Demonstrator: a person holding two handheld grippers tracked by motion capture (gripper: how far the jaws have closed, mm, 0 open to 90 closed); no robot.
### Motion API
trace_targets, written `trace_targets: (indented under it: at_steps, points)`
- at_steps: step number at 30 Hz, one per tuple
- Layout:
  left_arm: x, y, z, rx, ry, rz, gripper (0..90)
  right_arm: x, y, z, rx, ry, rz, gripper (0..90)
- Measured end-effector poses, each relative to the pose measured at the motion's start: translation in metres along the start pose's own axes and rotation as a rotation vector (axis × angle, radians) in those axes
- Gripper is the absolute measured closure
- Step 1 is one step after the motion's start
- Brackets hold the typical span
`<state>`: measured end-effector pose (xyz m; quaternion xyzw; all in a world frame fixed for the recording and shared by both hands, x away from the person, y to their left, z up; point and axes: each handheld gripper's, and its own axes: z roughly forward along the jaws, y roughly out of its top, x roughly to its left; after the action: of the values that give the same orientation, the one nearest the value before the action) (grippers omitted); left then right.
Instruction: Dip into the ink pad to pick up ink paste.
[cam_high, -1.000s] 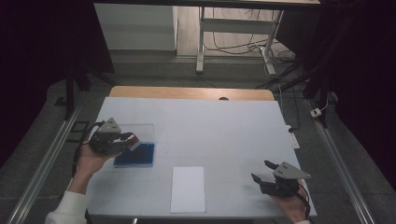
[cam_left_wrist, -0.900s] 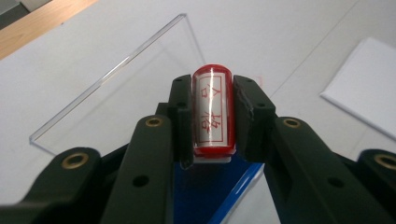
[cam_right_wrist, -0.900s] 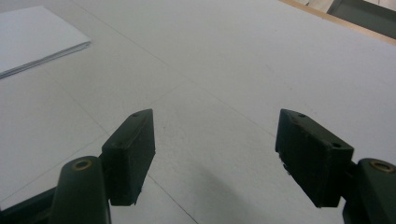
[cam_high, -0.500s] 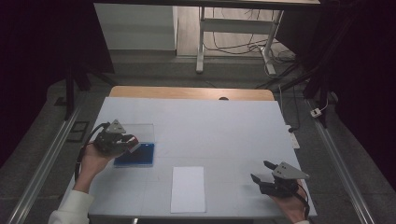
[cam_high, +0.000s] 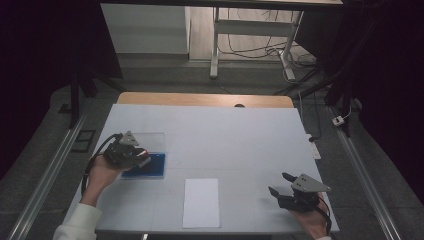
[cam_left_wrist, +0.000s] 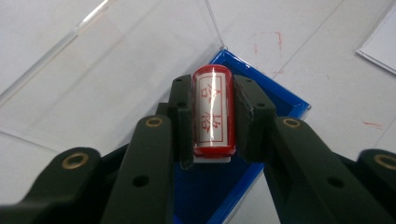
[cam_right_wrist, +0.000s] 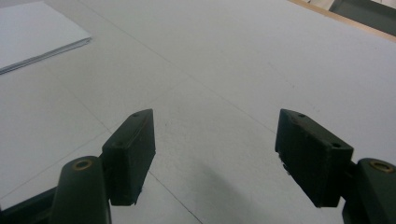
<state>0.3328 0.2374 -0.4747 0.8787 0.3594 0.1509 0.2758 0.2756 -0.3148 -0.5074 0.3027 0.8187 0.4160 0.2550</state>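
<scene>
**Stamp held over blue tray, left side of table**

Stamp (cam_left_wrist: 213, 112): small cylinder, red casing, white face with red characters, a white base at the near end. Clamped between the two black jaws of the left gripper (cam_left_wrist: 211, 119), one pad pressed against each long side. Position: above the blue tray (cam_left_wrist: 285, 100), near its corner; whether the stamp touches the tray floor cannot be told.

Blue tray (cam_high: 152, 167): shallow, rectangular, raised rim, lying flat on the white table top (cam_high: 240, 135) at its left side. A clear lid (cam_left_wrist: 116, 56) stands hinged open at the tray's far edge; in the high view it reads as a pale transparent panel (cam_high: 152, 140) just beyond the tray.

Left gripper (cam_high: 136, 156): held in the person's left hand (cam_high: 100, 175), white sleeve (cam_high: 75, 227) at the bottom edge, grey three-cornered plate on top, dark cable looping behind. Jaws closed on the stamp.

Paper (cam_high: 201, 202): white sheet or thin stack, portrait orientation, near the front edge of the table, between the two grippers and apart from both. Its corner appears in the right gripper view (cam_right_wrist: 39, 32).

Right gripper (cam_high: 280, 184): at the front right of the table, held in the right hand (cam_high: 310, 220). Jaws spread wide with nothing between them (cam_right_wrist: 215, 158); bare table surface beneath.

Table surround: wooden strip (cam_high: 205, 99) along the far edge; dark floor, metal rails and cables beyond.
</scene>
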Motion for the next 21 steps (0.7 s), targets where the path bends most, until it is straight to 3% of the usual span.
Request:
trace_targets:
  at_steps: [21]
  points:
    - [-0.002, -0.002, 0.011, 0.044, 0.003, 0.0, 70.5, 0.0, 0.0, 0.0, 0.002, 0.003, -0.002, 28.2]
